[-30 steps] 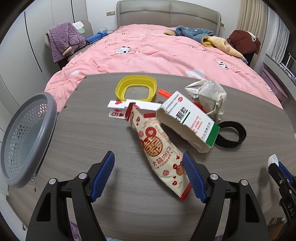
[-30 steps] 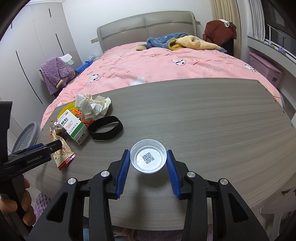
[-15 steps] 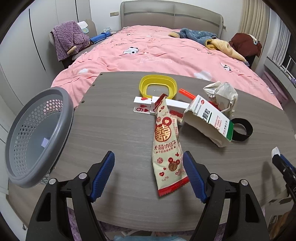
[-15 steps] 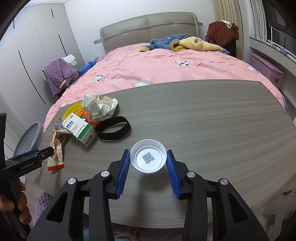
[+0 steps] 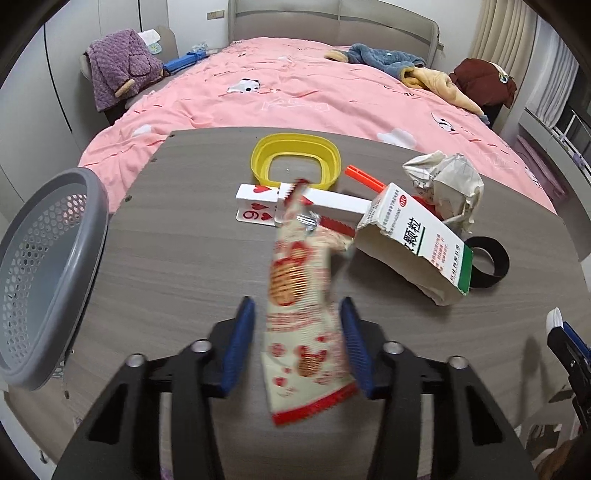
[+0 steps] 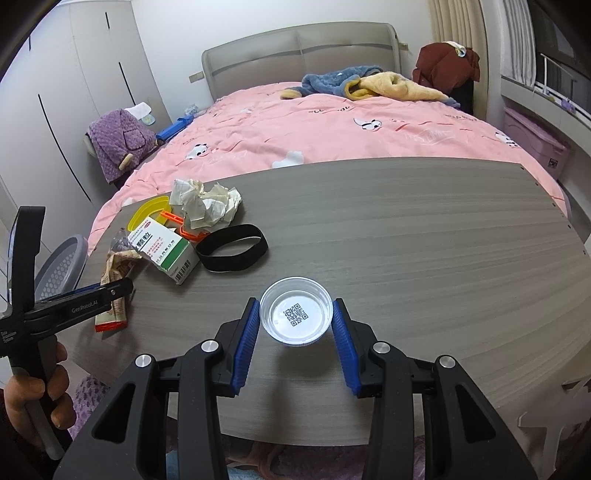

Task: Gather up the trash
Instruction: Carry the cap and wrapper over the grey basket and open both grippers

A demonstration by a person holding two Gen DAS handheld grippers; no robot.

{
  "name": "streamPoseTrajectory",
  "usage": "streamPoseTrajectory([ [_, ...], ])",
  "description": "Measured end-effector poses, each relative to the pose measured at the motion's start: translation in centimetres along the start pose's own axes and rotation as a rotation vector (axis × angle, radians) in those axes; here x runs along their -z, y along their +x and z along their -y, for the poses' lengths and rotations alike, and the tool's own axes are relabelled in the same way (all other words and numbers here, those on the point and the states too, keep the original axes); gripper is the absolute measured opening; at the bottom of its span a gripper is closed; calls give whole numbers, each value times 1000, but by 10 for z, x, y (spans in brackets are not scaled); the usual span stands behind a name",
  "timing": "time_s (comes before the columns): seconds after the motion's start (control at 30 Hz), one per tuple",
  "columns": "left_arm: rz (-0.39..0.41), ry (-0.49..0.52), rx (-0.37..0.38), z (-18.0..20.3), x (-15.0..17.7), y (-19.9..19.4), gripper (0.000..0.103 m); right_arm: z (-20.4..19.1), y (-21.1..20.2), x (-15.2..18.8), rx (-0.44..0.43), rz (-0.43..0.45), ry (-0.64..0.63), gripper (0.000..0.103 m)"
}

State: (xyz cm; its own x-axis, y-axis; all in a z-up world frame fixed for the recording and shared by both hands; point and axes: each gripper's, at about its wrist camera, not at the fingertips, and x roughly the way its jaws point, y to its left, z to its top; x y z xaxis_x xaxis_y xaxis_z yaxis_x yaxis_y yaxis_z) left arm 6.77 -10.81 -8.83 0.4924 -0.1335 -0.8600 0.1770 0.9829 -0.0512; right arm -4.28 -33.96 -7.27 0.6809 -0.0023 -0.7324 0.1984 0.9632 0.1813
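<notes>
From the left wrist view, our left tongs (image 5: 297, 343) sit part-closed around the lower end of a red-and-cream snack wrapper (image 5: 301, 306); its image is blurred, and we cannot tell whether the blue pads actually press it. The wrapper lies on a grey wood-grain table (image 5: 177, 258). Beyond the wrapper are playing-card boxes (image 5: 258, 203) and a yellow ring-shaped lid (image 5: 295, 160). To the wrapper's right lies an open medicine carton (image 5: 417, 240), with crumpled paper (image 5: 447, 181) behind it and a black band (image 5: 487, 262) beside it. A grey perforated basket (image 5: 40, 273) hangs off the table's left edge. Past the table stretches a bed with a pink quilt (image 5: 314, 92).

From the right wrist view, our right tongs (image 6: 295, 325) are closed on a clear plastic cup lid (image 6: 295, 316) bearing a QR code, near the table's (image 6: 424, 236) front edge. Left of the lid lie the black band (image 6: 231, 251), the carton (image 6: 166, 247) and the crumpled paper (image 6: 207, 203). The wrapper (image 6: 114, 280) sits at the left tongs (image 6: 122, 288). A white wardrobe (image 6: 66, 92) and curtains (image 6: 461, 22) flank the bed (image 6: 351, 118).
</notes>
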Motion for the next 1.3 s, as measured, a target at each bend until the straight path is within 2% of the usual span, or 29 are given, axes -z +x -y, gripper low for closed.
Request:
streamPoseTrajectory([
  [0.23, 45, 2, 8, -14, 7, -27, 39, -13, -9, -3, 4, 10, -23, 39],
  [0.43, 140, -21, -3, -42, 13, -67, 39, -45, -15, -6, -24, 15, -71, 39],
  [0.57, 197, -45, -30, -71, 18, -88, 39, -83, -15, -11, -73, 13, -130, 39],
  [0.73, 221, -77, -74, -112, 26, -98, 39, -140, -5, -15, -145, 20, -221, 39],
  [1.07, 191, -184, -200, -214, 40, -92, 39, -272, 39, -19, -312, -53, -410, 39],
  [1.3, 164, -246, -229, -262, 37, -81, 39, -338, 61, -19, -391, -96, -493, 40],
])
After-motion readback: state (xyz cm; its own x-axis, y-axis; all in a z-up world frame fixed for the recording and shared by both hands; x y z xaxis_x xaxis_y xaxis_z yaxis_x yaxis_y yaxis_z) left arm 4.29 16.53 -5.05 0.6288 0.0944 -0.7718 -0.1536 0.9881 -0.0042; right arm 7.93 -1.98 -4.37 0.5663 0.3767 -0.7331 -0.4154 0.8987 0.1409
